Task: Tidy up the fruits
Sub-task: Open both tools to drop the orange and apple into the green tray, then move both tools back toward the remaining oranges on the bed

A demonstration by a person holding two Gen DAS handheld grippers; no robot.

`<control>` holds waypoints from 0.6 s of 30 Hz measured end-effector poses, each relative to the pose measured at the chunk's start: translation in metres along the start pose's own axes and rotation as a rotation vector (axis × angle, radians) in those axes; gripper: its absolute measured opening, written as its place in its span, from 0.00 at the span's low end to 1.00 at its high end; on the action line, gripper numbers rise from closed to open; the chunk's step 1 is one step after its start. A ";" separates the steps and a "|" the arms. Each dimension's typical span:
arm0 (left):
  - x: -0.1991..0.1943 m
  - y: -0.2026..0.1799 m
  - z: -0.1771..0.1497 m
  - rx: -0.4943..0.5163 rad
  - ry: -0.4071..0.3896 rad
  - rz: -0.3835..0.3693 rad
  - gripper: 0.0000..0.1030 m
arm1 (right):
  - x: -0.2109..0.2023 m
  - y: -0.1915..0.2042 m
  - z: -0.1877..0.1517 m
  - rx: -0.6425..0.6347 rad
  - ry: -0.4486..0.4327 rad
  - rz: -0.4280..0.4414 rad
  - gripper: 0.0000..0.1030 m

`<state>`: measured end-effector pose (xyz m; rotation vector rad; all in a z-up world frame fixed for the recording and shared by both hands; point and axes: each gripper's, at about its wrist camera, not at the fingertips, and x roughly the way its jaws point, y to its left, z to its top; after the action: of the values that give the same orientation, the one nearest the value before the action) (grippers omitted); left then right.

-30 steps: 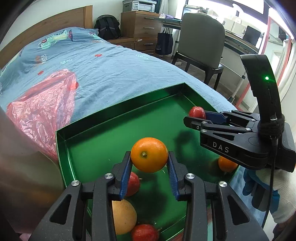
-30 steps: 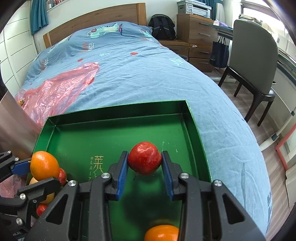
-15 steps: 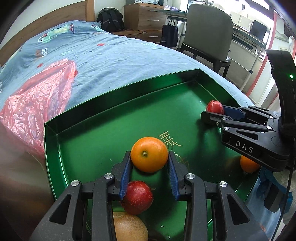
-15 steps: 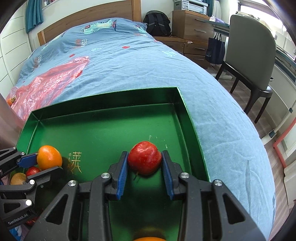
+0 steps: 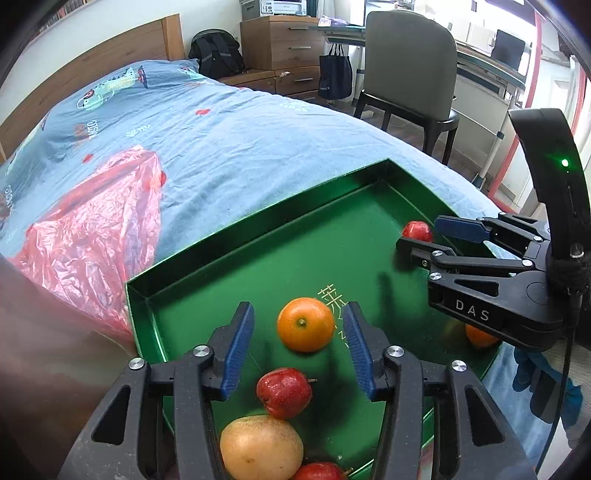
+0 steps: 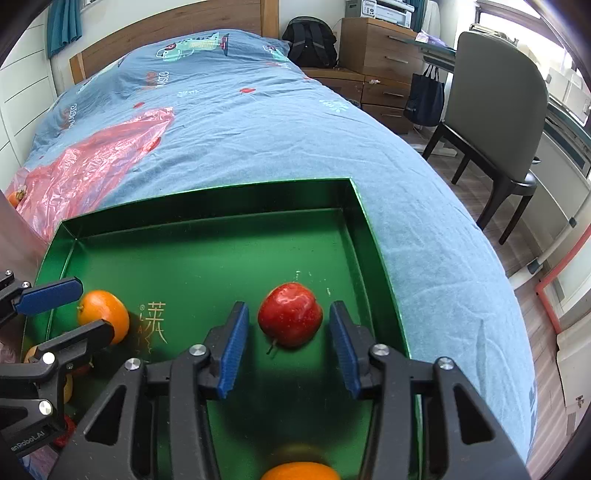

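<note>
Loosely between parted jaws: orange [image 5: 305, 324] left; apple [image 6: 290, 314] right

Blue-sheeted bed [image 6: 258, 122], wooden headboard [image 6: 177, 33], grey chair [image 5: 410, 70], dresser [image 5: 280, 48]

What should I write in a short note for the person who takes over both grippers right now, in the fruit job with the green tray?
Left gripper: open, an orange lies free between its fingers on the green tray.
Right gripper: open, a red apple lies free between its fingers, near the tray's right wall.
Also in the tray: a second red apple, a yellowish fruit, another red fruit at the near edge, and a second orange.
Done: both fruits are set down in the tray.
Left: one small orange fruit shows by the red plastic bag; check there.
</note>
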<state>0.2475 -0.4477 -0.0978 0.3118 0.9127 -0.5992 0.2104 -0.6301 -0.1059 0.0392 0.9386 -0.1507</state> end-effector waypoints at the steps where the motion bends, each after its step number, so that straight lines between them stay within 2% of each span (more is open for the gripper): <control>1: -0.008 0.000 0.000 0.003 -0.008 -0.005 0.43 | -0.006 0.000 0.002 0.000 -0.006 -0.004 0.82; 9: -0.071 0.007 -0.017 0.005 -0.044 -0.046 0.45 | -0.067 0.012 0.005 0.002 -0.059 -0.021 0.90; 18: -0.135 0.013 -0.072 0.021 -0.076 -0.030 0.47 | -0.115 0.043 -0.037 -0.004 -0.038 0.001 0.91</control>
<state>0.1461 -0.3539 -0.0298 0.2927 0.8402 -0.6441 0.1204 -0.5716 -0.0361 0.0333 0.9004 -0.1480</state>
